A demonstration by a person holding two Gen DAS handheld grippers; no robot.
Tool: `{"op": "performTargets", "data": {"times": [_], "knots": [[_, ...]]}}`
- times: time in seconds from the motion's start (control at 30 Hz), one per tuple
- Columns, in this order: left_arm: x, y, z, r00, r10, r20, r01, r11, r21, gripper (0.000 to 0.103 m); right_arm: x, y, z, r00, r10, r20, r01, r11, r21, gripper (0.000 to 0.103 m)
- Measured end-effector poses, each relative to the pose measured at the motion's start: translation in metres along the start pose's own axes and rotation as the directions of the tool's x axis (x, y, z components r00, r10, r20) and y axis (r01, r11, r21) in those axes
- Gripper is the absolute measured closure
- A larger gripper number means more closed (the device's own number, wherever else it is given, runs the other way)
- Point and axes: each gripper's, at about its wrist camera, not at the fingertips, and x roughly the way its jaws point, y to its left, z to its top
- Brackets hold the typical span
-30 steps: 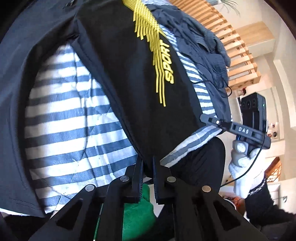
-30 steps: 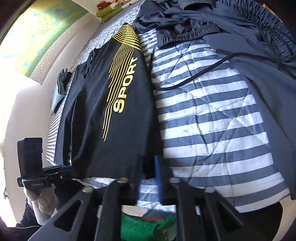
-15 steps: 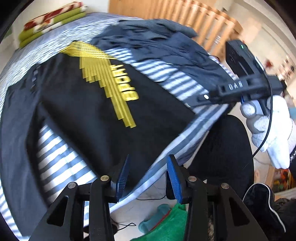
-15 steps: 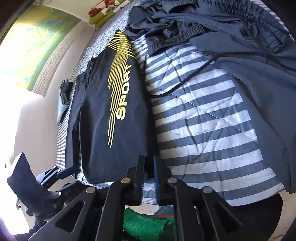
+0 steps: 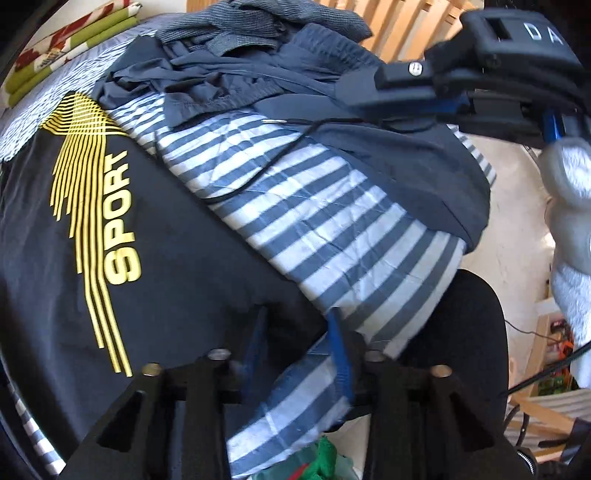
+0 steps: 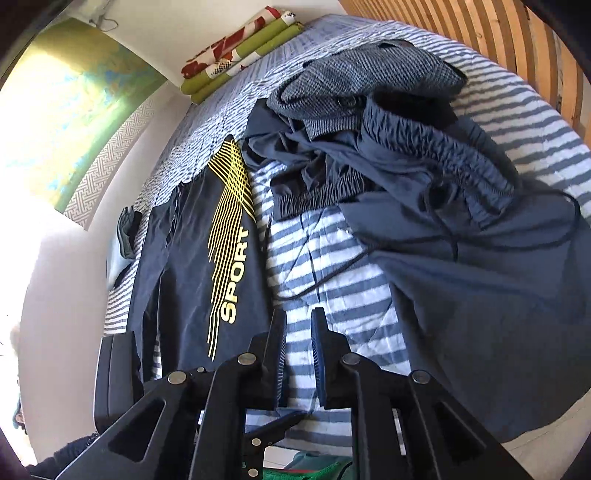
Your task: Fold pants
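black SPORT pants (image 5: pixel 155 236) lying flat on striped bed (image 5: pixel 332 229) for folding | left gripper (image 5: pixel 299 332) gaping wide, gripping nothing | right gripper (image 6: pixel 297 332) hovering narrowly parted, empty

"SPORT" is printed in yellow caps on the dark pants (image 5: pixel 122 229), alongside yellow stripes; the same word is read in the right wrist view (image 6: pixel 236 273). White letters "DA", cut off by the frame edge, are seen on the black body of the right gripper (image 5: pixel 532 31) in the left wrist view. No other text is legible.
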Motion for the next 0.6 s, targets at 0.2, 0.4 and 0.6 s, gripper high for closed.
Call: {"op": "performTargets", "data": {"times": [0.2, 0.4, 0.6], "knots": [[-0.018, 0.044, 0.000, 0.994, -0.102, 0.037, 0.106, 0.983, -0.152, 0.099, 0.016, 0.027, 0.032, 1.000, 0.020, 0.010, -0.018, 0.993, -0.118, 0.089], [-0.046, 0.077, -0.020, 0.985, -0.147, 0.090, 0.166, 0.954, -0.250, 0.099, 0.047, 0.060, 0.060, 0.997, -0.037, 0.074, 0.054, 0.968, -0.244, 0.089], [-0.065, 0.099, -0.035, 0.978, -0.178, 0.112, 0.202, 0.942, -0.268, 0.099, 0.104, 0.103, 0.114, 0.999, -0.054, -0.009, 0.047, 0.936, -0.349, 0.090]]}}
